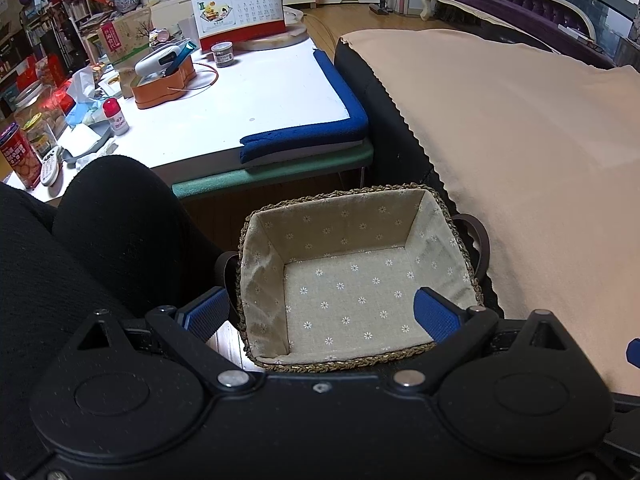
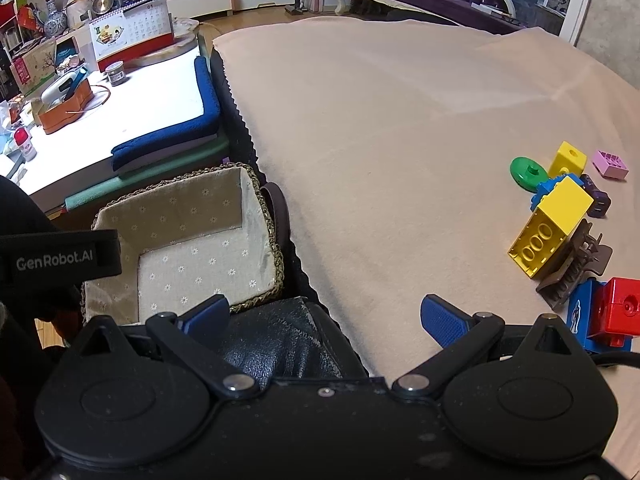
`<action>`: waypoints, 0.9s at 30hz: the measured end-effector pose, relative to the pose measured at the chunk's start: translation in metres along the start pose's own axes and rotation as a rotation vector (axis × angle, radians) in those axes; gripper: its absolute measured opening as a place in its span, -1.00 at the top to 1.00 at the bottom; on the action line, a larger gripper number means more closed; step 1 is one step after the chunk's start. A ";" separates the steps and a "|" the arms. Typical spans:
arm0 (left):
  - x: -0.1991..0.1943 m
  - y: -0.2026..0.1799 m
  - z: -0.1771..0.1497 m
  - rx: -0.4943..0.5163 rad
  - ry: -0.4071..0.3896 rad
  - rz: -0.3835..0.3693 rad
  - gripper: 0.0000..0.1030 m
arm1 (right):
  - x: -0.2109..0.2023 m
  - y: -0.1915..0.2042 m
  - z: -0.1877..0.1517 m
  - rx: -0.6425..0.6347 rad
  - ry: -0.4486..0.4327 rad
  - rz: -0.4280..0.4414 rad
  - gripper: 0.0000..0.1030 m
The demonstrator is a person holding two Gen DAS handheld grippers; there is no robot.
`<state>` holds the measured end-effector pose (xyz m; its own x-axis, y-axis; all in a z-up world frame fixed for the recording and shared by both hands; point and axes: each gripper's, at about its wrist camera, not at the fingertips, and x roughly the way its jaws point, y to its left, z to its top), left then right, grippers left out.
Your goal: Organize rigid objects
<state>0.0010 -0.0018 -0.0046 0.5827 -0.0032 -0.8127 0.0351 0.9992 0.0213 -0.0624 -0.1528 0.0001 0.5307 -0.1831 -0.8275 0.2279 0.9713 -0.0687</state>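
Left: my left gripper (image 1: 324,312), jaws spread wide, holding nothing, above the empty woven basket with daisy-print cloth lining (image 1: 360,292). Centre: my right gripper (image 2: 326,318), jaws wide apart, holding nothing, over the beige cloth (image 2: 400,140). Right: large yellow plastic brick (image 2: 550,226), brown hair claw (image 2: 572,270), red cube (image 2: 618,312), green disc (image 2: 526,172), pink brick (image 2: 610,164), clustered on the cloth, well apart from the basket

Basket (image 2: 192,248) left of cloth (image 2: 400,140) bearing blocks (image 2: 556,216)
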 end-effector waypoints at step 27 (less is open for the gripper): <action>-0.011 -0.022 -0.008 0.114 -0.067 -0.119 -0.68 | -0.057 -0.089 0.005 0.090 -0.181 -0.193 -0.97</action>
<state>-0.0126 -0.0237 -0.0004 0.6219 -0.1275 -0.7727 0.1968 0.9804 -0.0033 -0.1086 -0.2300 0.0560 0.6062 -0.3953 -0.6901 0.4062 0.8999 -0.1587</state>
